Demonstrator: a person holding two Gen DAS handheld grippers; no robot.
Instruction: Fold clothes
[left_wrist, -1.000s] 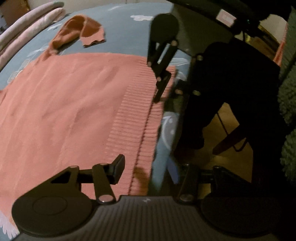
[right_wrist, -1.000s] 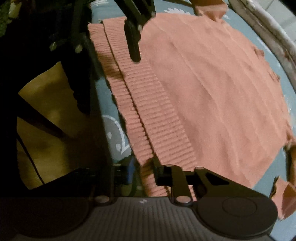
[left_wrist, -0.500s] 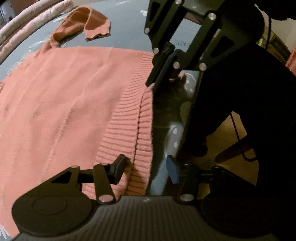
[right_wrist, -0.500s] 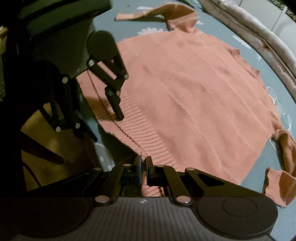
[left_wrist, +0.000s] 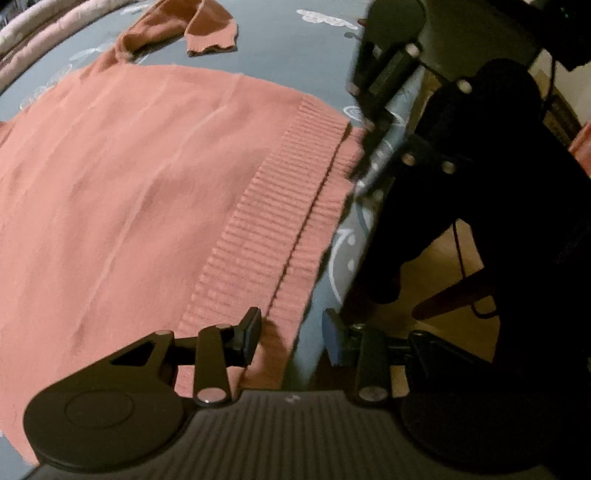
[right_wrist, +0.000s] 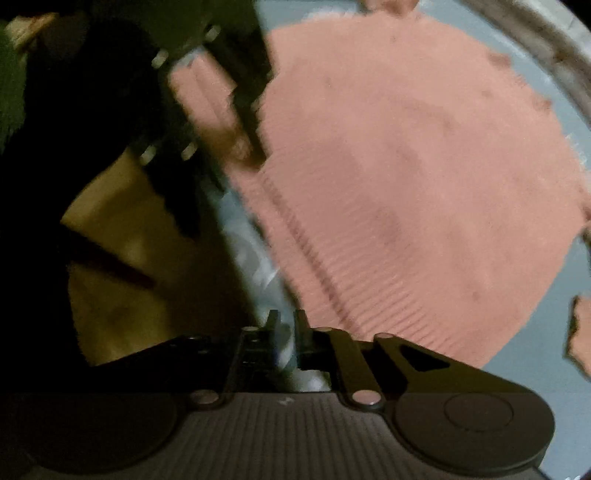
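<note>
left gripper (left_wrist: 291, 334) spread over sweater (left_wrist: 147, 192) hem | right gripper (right_wrist: 286, 325) nearly closed, empty, off-hem

Cannot tell from the smeared right wrist view whether the nearly closed right gripper (right_wrist: 286, 325) pinches anything. Sweater (left_wrist: 147, 192) cut off by the frame left of the left gripper (left_wrist: 291, 332).

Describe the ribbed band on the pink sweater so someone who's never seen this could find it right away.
A pink sweater lies flat on a blue-grey patterned cover. Follow it to the edge nearest the left gripper: the ribbed band runs along there. Its close ridges set it apart from the smooth knit beside it.
</note>
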